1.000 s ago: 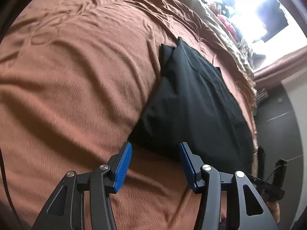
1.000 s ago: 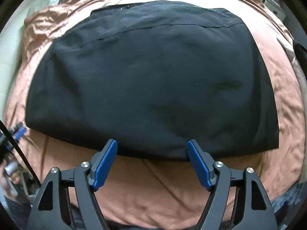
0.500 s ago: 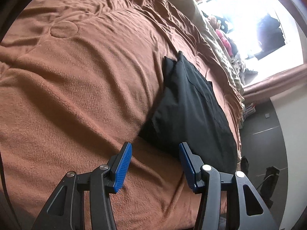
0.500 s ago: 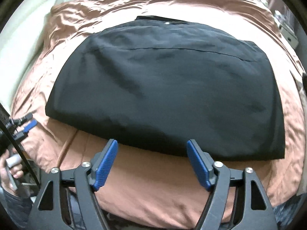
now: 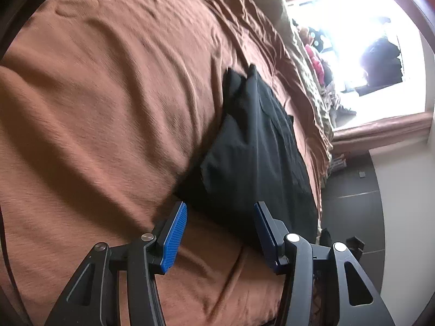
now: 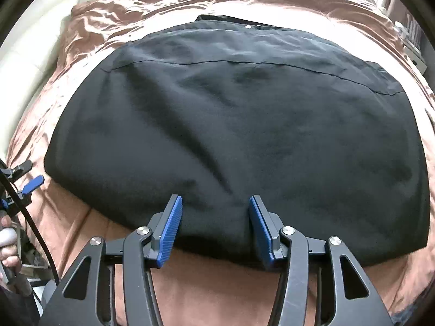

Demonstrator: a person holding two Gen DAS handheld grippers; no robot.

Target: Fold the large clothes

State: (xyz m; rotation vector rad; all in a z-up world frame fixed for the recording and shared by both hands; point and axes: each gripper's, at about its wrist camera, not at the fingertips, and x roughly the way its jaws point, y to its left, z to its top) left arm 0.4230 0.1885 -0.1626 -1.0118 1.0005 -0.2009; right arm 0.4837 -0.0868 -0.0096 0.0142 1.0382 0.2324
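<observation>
On the brown fleece blanket (image 6: 206, 293) of the bed: black garment (image 6: 239, 135) lying flat, already doubled into a broad slab, seam line running across its far part. Right gripper (image 6: 214, 225) now over the near folded edge, jaws just been closing from a wider spread a second ago, the hem now between the blue pads (image 6: 170, 231); pads standing just beside the cloth, no visible pinch or gathered fabric, so judged still released rather than clamped. View shifted closer and lower against the earlier frames, the near edge formerly ahead of the fingertips, now passing between them. Left gripper (image 5: 217, 233) half spread, unchanged in width, nothing held, hovering near the garment's corner (image 5: 195, 190), the cloth lying just beyond the fingertips and not between them. Slight roll and motion blur noted in the left view. Judgement: right side committing to a grasp of the near edge for the next fold; left side not yet placed on its corner. Risk: right pads catching only the top layer of the doubled cloth.
</observation>
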